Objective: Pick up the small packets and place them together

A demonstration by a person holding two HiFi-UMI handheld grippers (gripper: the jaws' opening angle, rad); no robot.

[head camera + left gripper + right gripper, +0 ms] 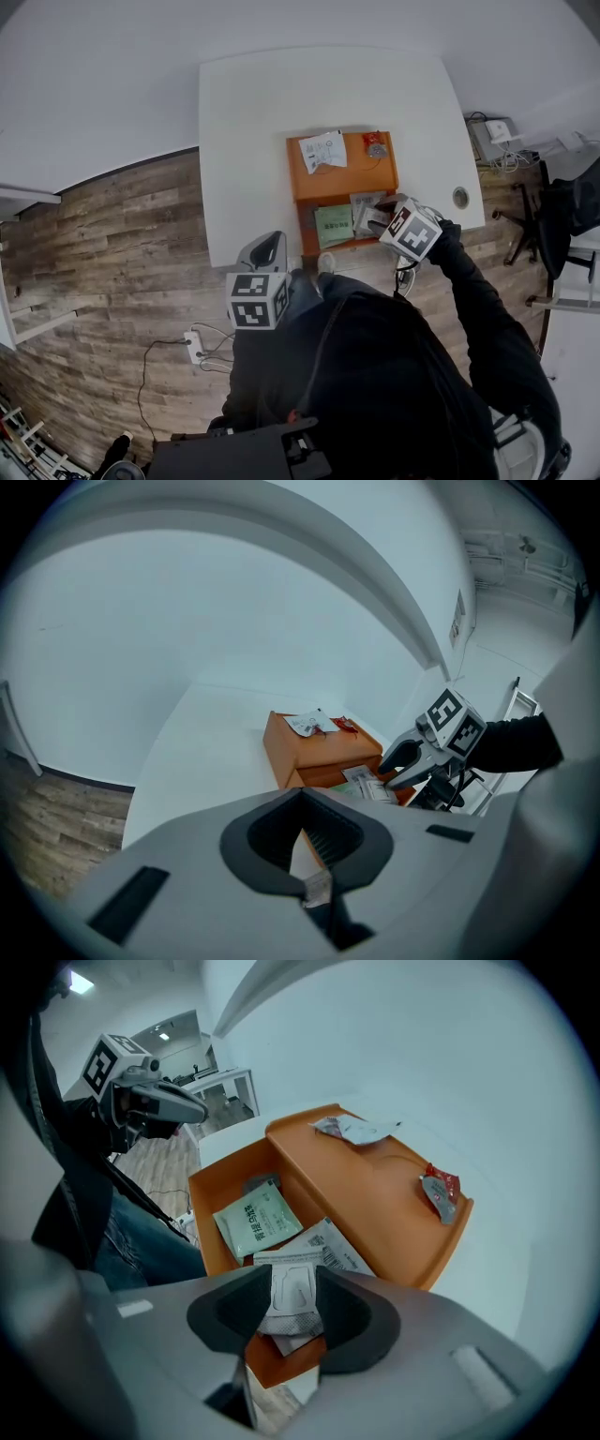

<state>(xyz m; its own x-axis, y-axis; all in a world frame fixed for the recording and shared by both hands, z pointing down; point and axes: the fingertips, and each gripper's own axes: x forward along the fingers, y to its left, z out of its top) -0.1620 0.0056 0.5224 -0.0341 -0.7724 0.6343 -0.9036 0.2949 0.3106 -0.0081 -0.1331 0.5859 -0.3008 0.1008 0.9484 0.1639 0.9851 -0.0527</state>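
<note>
Your right gripper (286,1309) stood wide around a packet (290,1283) in the tray (375,1199), shown only in its own view; your left gripper (302,846) was closed.

A stepped tray (323,199) sits by the tabletop's (272,103) near edge. Its rear shelf (352,171) carries a paper packet (323,150) left, a sachet (376,145) right; its front bin (305,230), a flat packet (332,226) left, stacked packets (365,208) right.

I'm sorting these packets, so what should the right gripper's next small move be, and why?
Probably lift the right gripper clear: its jaws stand open around the flat white packet, already lying with the green packet in the orange plastic tray's lower compartment, while the red packet waits on the upper shelf.
</note>
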